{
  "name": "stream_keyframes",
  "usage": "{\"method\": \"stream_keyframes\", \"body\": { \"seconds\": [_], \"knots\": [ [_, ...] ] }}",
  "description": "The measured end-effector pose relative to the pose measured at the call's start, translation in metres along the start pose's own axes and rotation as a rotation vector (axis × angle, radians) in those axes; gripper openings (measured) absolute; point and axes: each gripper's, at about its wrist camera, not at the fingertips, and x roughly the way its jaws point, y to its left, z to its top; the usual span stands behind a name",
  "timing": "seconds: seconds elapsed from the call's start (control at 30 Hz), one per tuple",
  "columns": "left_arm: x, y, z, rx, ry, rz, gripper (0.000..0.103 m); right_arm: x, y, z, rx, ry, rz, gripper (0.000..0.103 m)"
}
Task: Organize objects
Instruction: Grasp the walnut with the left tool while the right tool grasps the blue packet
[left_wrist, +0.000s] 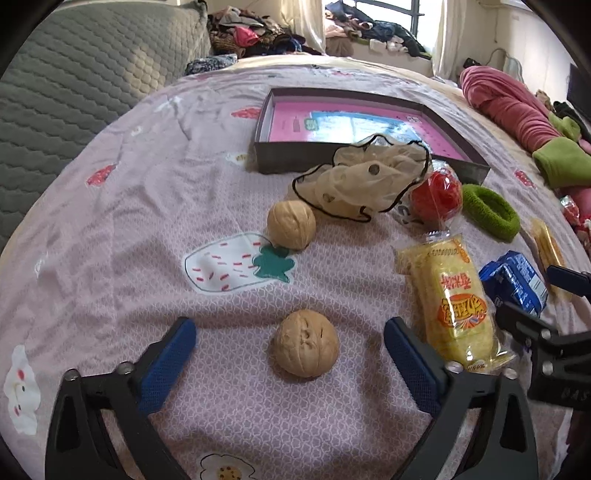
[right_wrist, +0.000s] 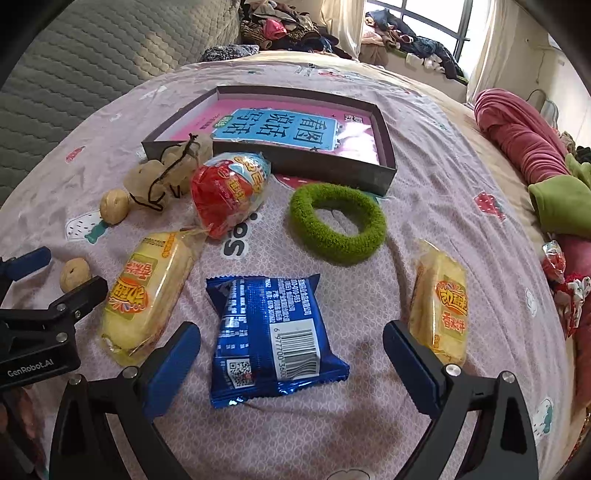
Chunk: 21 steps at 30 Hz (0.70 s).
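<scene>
Bedspread (left_wrist: 110, 221) carries the clutter, the box (right_wrist: 384, 162) lying beyond. Left gripper (left_wrist: 290, 349), fingers wide, straddles the near walnut (left_wrist: 306, 343) untouched. Right gripper (right_wrist: 291, 349), likewise wide, straddles the blue packet (right_wrist: 271, 336), long axis pointing toward the box.

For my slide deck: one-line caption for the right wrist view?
Open right gripper poised over a blue snack packet on the bedspread.

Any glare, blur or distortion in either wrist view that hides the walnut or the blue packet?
Left wrist: sharp, even daylight, walnut clear; fisheye bends the box edges. Right wrist: foil glints on the blue packet, barcode still legible; window overexposed, corners vignetted.
</scene>
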Motion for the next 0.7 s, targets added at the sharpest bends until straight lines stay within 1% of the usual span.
{"method": "stream_keyframes", "body": {
  "seconds": [0.03,0.1,0.17,0.27,0.33,0.4,0.43,0.5,0.6,0.7],
  "knots": [
    [0.000,0.000,-0.001,-0.003,0.003,-0.001,0.076,0.001,-0.001,0.000,0.004,0.002,0.007,0.092],
    [0.001,0.003,-0.002,-0.017,0.021,-0.014,0.063,0.002,-0.001,-0.001,0.006,0.003,0.017,0.086],
    [0.003,0.003,-0.003,-0.016,0.035,-0.018,0.062,0.004,0.001,-0.001,0.004,0.008,0.017,0.084],
    [-0.001,0.002,-0.004,-0.013,0.030,-0.014,0.056,0.005,0.004,-0.002,0.003,0.007,0.026,0.078],
    [-0.004,0.000,-0.004,-0.013,0.031,-0.031,0.045,0.004,0.004,-0.003,0.003,0.002,0.033,0.072],
    [-0.007,-0.002,-0.005,-0.008,0.027,-0.046,0.039,0.004,0.006,-0.003,0.000,-0.002,0.030,0.071],
    [-0.008,-0.003,-0.005,-0.005,0.028,-0.051,0.036,0.004,0.007,-0.003,-0.006,-0.003,0.032,0.068],
    [-0.007,-0.004,-0.006,-0.005,0.035,-0.059,0.034,0.005,0.008,-0.002,-0.007,0.001,0.051,0.061],
    [-0.009,-0.006,-0.007,0.007,0.031,-0.072,0.034,0.005,0.010,-0.001,-0.022,-0.002,0.052,0.058],
    [-0.009,-0.007,-0.007,0.006,0.029,-0.081,0.034,0.003,0.008,-0.003,-0.008,-0.013,0.070,0.057]
  ]
}}
